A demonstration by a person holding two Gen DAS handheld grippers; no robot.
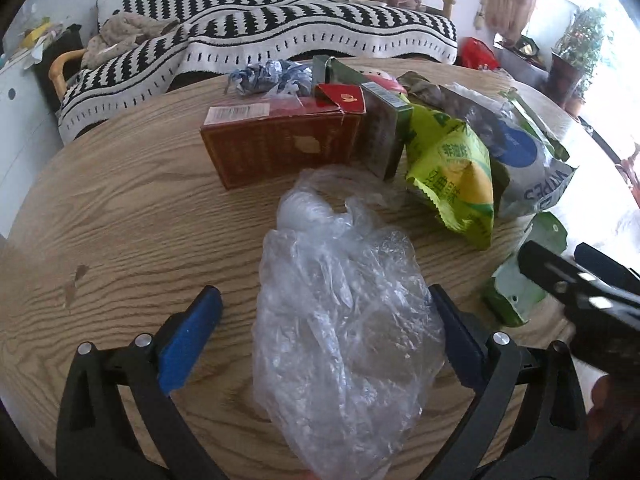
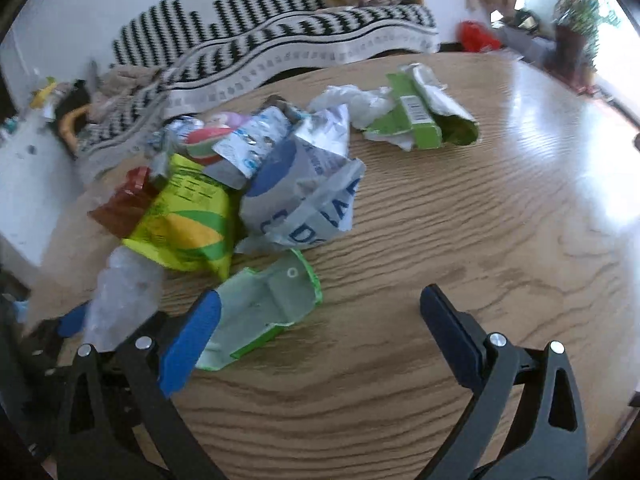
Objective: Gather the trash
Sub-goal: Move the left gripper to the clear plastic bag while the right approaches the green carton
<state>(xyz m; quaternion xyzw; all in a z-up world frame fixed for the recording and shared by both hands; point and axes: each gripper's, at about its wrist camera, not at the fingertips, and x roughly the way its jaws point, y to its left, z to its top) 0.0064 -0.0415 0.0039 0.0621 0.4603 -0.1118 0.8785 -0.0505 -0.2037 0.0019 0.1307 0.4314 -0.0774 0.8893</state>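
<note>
A crumpled clear plastic bag [image 1: 344,320] lies on the round wooden table [image 1: 120,220] between the blue pads of my left gripper [image 1: 326,330], which is open around it. Behind it lie a red-brown carton [image 1: 280,144], a yellow-green snack bag [image 1: 460,176] and a white-blue wipes pack [image 1: 520,160]. My right gripper [image 2: 320,332] is open and empty above the table. Its left pad [image 2: 192,336] is next to a flattened pale green box [image 2: 268,304]. The clear bag [image 2: 120,296] and the left gripper show at the left of the right wrist view.
A green carton with white crumpled plastic [image 2: 416,116] lies farther back on the table [image 2: 480,240]. A sofa with a black-and-white striped throw [image 1: 280,28] stands behind the table. A potted plant [image 1: 580,44] is at the far right.
</note>
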